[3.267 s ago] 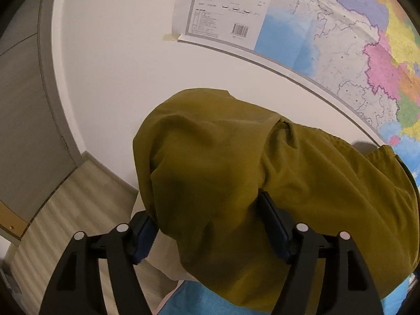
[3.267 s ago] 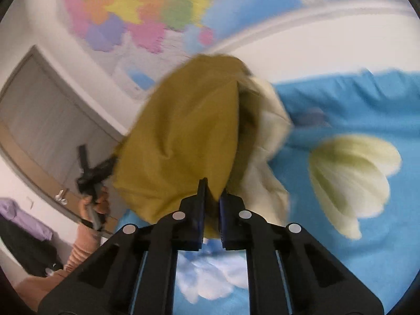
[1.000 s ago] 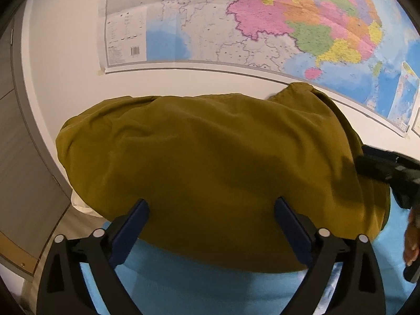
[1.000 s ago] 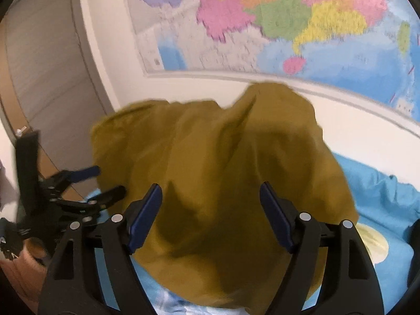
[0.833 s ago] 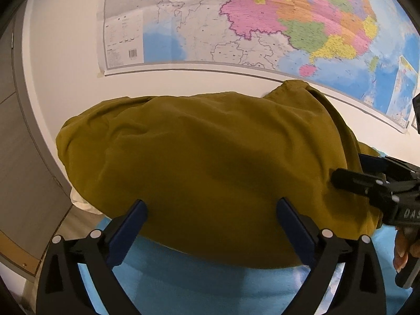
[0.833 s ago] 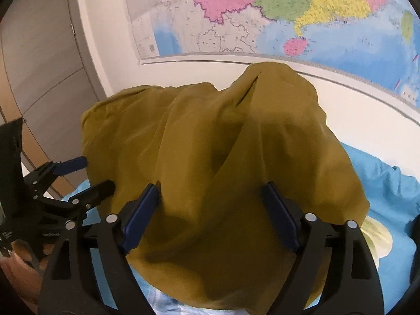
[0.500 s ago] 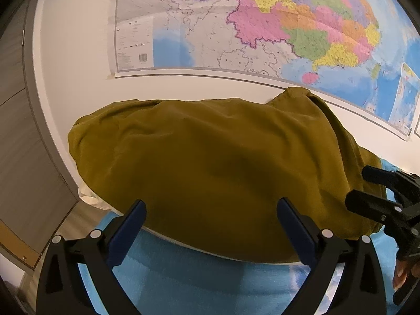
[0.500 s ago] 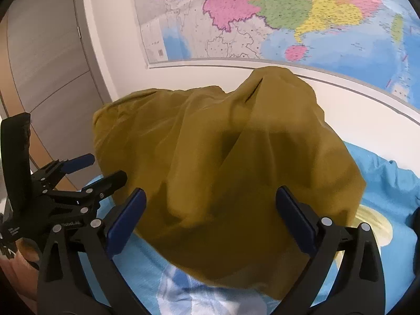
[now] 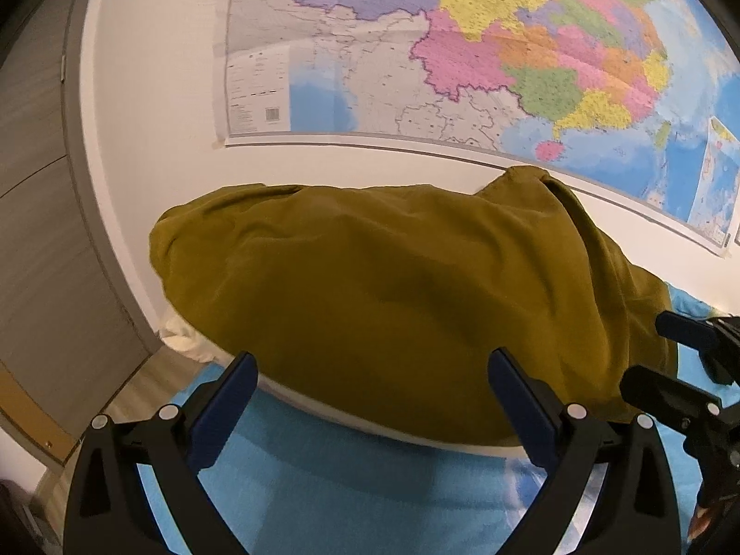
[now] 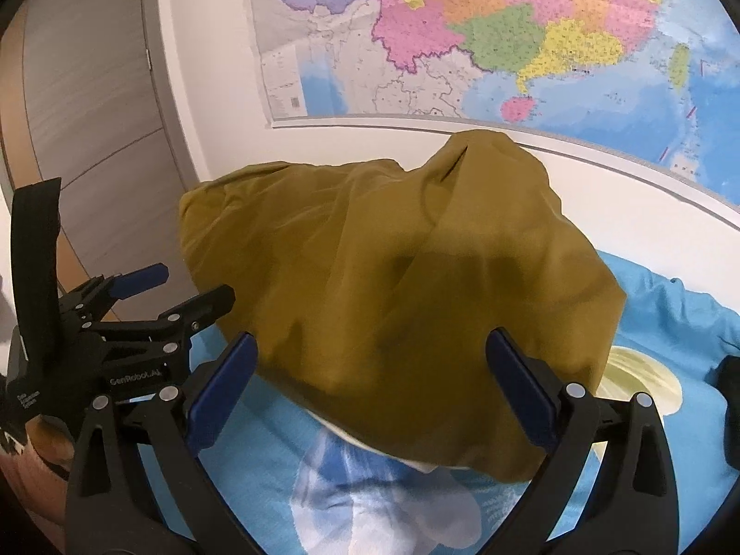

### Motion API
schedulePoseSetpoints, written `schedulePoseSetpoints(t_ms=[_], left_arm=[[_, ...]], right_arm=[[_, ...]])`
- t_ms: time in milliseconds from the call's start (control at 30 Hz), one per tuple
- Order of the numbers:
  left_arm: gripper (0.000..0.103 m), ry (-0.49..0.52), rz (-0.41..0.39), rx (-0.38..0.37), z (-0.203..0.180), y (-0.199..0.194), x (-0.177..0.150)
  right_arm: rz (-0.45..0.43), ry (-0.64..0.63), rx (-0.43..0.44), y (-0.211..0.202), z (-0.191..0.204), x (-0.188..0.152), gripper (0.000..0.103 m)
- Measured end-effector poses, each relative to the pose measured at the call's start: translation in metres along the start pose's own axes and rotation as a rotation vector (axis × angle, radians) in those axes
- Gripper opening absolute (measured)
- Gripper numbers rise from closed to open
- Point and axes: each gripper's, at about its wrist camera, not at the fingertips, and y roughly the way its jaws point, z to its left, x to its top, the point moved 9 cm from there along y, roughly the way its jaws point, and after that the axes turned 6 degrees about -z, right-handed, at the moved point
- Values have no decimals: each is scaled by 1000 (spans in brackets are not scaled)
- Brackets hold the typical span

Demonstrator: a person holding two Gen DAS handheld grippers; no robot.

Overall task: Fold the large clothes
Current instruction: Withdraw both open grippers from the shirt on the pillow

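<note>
An olive-brown garment [image 9: 393, 296] lies in a rounded heap on the blue bed sheet [image 9: 351, 485], against the white wall. A cream lining [image 9: 185, 337] peeks out under its near edge. My left gripper [image 9: 370, 397] stands open just short of that edge, touching nothing. My right gripper [image 10: 370, 360] is also wide open, its blue pads [image 10: 518, 384] either side of the near hem without pressing on the garment [image 10: 393, 296]. The right wrist view has the left gripper [image 10: 175, 296] at the heap's left side; the left wrist view has the right gripper [image 9: 670, 360] at its right side.
A large coloured map [image 9: 485, 55] hangs on the wall behind the bed. A wood-grain panel [image 9: 41, 212] and strip of floor [image 9: 152, 379] lie to the left. The sheet carries a pale flower print [image 10: 643, 384]. Something dark [image 10: 730, 397] sits at the far right edge.
The right gripper, earlier shut on the garment, has let go and opened wide. Both grippers have drawn back from the heap, which now rests on the bed with more blue sheet showing before it.
</note>
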Motion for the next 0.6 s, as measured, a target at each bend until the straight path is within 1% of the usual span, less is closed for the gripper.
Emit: schedulePoseSetpoints(t_ms=[100,233,400,600], left_arm=[[96,-18,-8,23,4,-5,-1],[96,-23,0,28,5,-12,-6],[96,-32,15,11,0,-23,-14],[96,-15,26,4,-7,-33,-24]], right_arm=[[-13,-4,-16,-6,1,-2,98],[-11,-1,-15,-10,3,-9,98],[-7,-4,-28,-17,5,-19,98],[-13,-10,-48,-29,8,-31,98]])
